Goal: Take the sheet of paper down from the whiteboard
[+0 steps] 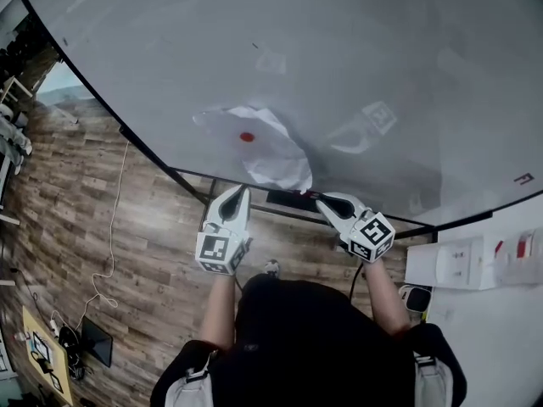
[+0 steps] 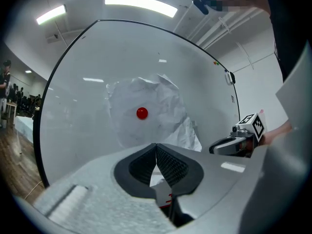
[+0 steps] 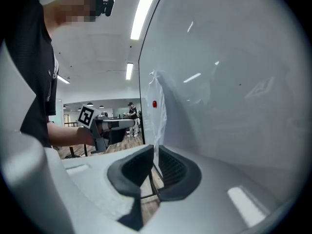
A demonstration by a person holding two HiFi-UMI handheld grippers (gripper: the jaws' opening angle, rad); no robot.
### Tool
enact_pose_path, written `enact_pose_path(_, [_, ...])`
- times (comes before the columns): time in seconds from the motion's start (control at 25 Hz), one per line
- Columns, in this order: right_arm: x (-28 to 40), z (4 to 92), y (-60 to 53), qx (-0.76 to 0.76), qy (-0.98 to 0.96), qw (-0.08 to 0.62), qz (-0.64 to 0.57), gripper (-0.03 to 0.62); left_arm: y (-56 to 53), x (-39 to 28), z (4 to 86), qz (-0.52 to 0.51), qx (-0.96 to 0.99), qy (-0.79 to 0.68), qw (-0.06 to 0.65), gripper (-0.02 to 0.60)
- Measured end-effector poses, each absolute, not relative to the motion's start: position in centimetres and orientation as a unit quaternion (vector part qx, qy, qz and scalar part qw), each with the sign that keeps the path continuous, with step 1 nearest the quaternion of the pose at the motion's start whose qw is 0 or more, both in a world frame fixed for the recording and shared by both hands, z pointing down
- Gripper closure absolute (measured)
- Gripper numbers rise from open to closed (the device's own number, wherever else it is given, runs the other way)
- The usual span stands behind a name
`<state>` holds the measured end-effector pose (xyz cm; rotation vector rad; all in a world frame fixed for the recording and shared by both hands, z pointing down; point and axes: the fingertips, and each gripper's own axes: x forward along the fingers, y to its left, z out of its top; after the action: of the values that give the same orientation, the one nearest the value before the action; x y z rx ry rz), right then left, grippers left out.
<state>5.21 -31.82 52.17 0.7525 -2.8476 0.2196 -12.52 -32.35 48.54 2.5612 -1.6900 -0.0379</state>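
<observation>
Plainly, the right claw has its ribbed black pads drawn together on the lower corner of the sheet of paper. The sheet's thin edge runs straight down between them, and the pads hide how much of the corner lies inside the pinch. The left claw is closed tip to tip. A small white patch shows through the gap behind its tips, too cramped to tell whether it is paper or something under the whiteboard, so no hold can be made out there.

In the head view both claws point at the whiteboard's lower edge. The left claw is just below the sheet's lower left and the right claw is at its lower right corner. Each carries a cube with square black-and-white markers.

The sheet of paper is on the whiteboard, low on its face near the bottom frame, pinned by a round red magnet near its middle. It is white, crumpled and creased, and its lower right part bulges off the board. The whiteboard is glossy grey-white with a thin dark frame, cut off by the picture's edges. A dark ledge under the whiteboard is mostly hidden behind the claws. Below the whiteboard lies a wooden plank floor.
</observation>
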Motion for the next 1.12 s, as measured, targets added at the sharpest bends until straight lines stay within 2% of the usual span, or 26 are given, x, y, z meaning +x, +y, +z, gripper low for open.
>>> enact_pose_path(0.16, [4.8,51.2,-33.0,0.268,-0.958,0.077,0.071,0.553,-33.8,-13.1,48.0,-0.006,0.837,-0.548,0.017,0.569])
enact_pose_path(0.28, [4.3,50.4,-33.7,0.276,-0.957,0.065,0.063,0.518,-34.6,-13.5,47.3,-0.001,0.839,-0.544,-0.002,0.569])
enact_pose_path(0.64, [3.2,49.0,-35.4,0.286,-0.955,0.026,0.076,0.508,-36.8,-14.1,44.5,-0.016,0.833,-0.549,-0.068,0.563])
enact_pose_path(0.76, [2.6,49.0,-35.8,0.286,-0.955,0.027,0.072,0.508,-37.5,-14.3,44.1,-0.015,0.831,-0.551,-0.081,0.504])
enact_pose_path(0.88, [2.3,49.1,-35.9,0.285,-0.956,0.032,0.068,0.508,-38.1,-14.4,43.7,-0.007,0.826,-0.554,-0.101,0.483])
enact_pose_path(0.92, [2.3,49.1,-35.9,0.285,-0.956,0.031,0.069,0.511,-38.3,-14.3,43.5,-0.005,0.826,-0.553,-0.106,0.476])
enact_pose_path(1.0, [2.2,49.0,-35.8,0.287,-0.955,0.030,0.063,0.579,-38.6,-13.9,43.1,0.001,0.826,-0.551,-0.119,0.466])
enact_pose_path(1.12, [1.8,49.0,-35.6,0.277,-0.958,0.036,0.061,0.586,-39.1,-13.4,42.4,0.009,0.819,-0.552,-0.157,0.440])
